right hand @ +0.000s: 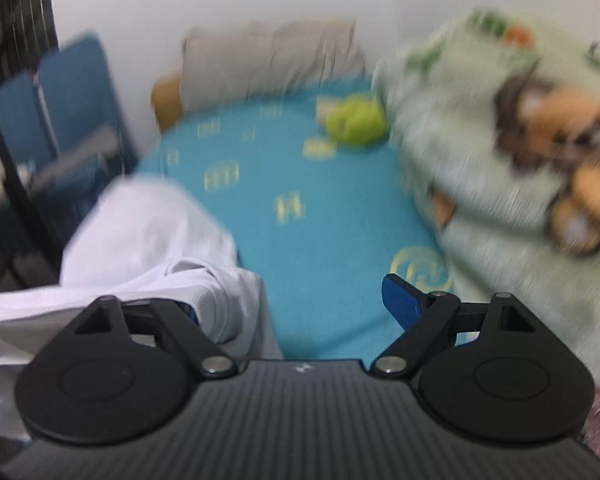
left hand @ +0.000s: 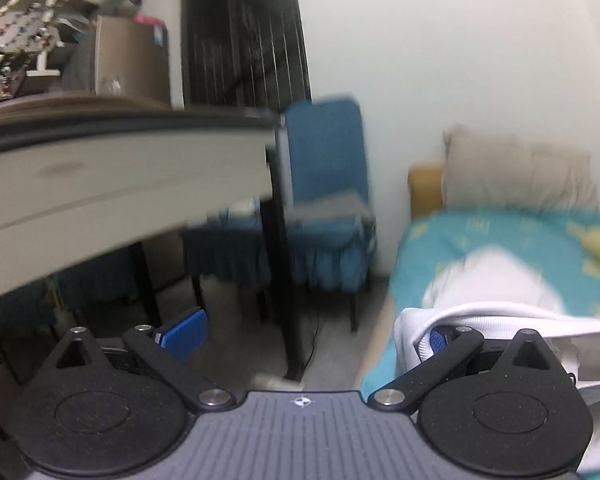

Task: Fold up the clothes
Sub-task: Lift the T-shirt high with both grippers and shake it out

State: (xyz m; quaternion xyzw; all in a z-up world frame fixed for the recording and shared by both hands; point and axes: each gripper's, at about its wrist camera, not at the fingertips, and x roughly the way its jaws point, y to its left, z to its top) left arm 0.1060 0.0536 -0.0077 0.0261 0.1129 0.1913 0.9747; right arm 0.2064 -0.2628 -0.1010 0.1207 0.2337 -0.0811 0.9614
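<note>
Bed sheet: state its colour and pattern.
The bed sheet is turquoise with scattered pale yellow motifs, clearest in the right wrist view.

No legible text: yellow motifs on teal bedsheet [right hand: 320,240] blurred; tag on white garment [right hand: 148,240] unreadable.

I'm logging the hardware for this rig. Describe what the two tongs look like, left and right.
Both look alike. The left tongs have a grey ribbed body with a small round crosshair mark, two black disc-shaped housings, black link arms on silver pivot pins, and blue textured fingers. The right tongs match, with a darker ribbed body and blue fingers. No cables or sleeves show.
</note>
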